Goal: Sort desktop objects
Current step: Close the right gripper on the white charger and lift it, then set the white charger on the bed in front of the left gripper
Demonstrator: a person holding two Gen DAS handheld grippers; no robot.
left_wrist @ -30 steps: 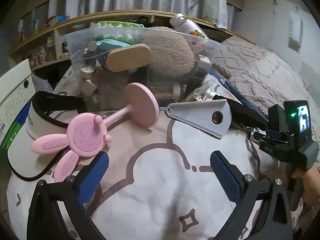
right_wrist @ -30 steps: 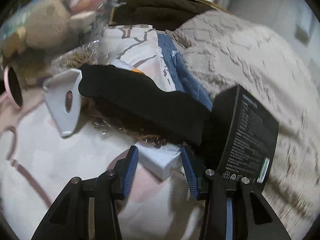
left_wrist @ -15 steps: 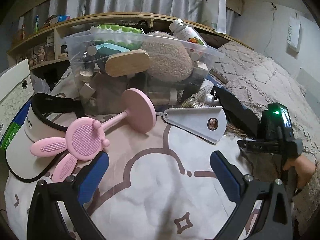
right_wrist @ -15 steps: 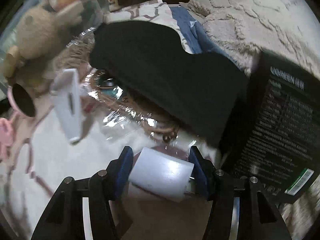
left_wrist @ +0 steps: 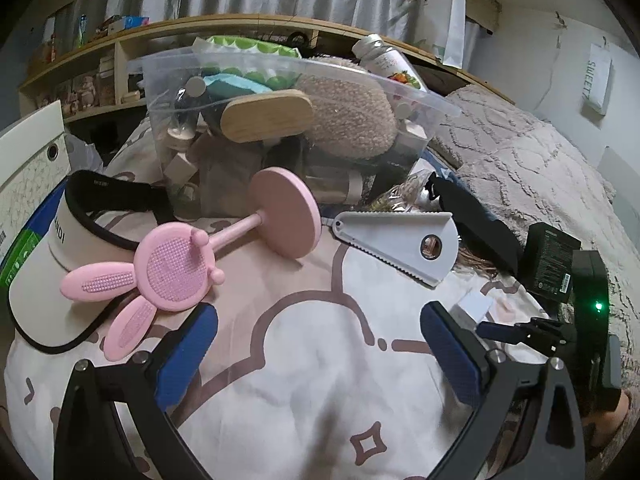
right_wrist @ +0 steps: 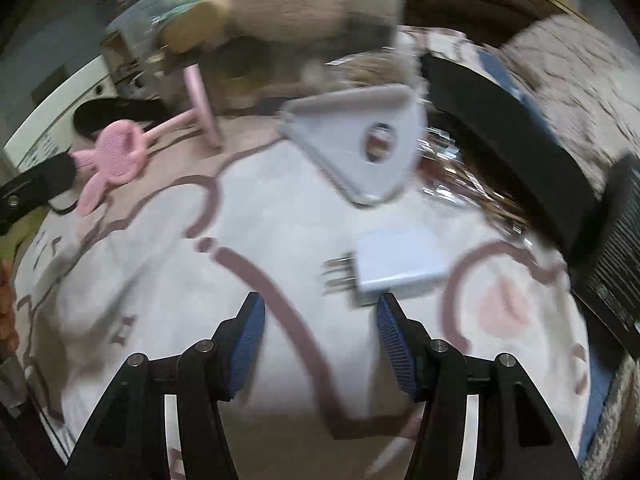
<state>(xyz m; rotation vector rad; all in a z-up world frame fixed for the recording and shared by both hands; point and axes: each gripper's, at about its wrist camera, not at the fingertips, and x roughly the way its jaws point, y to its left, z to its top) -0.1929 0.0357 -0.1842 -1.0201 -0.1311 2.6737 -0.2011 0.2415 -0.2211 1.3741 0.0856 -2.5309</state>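
The right gripper stands with its jaws apart and empty above the printed blanket, and the white charger lies free just beyond its right finger. The left gripper is also wide open over the blanket. Farther are the grey toothed scraper and pink bunny brush, then, somewhat blurred, the full clear bin.

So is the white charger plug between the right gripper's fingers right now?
No, the white charger plug lies on the bedspread beyond the right gripper, whose jaws are empty.

White plug adapter flat on blanket
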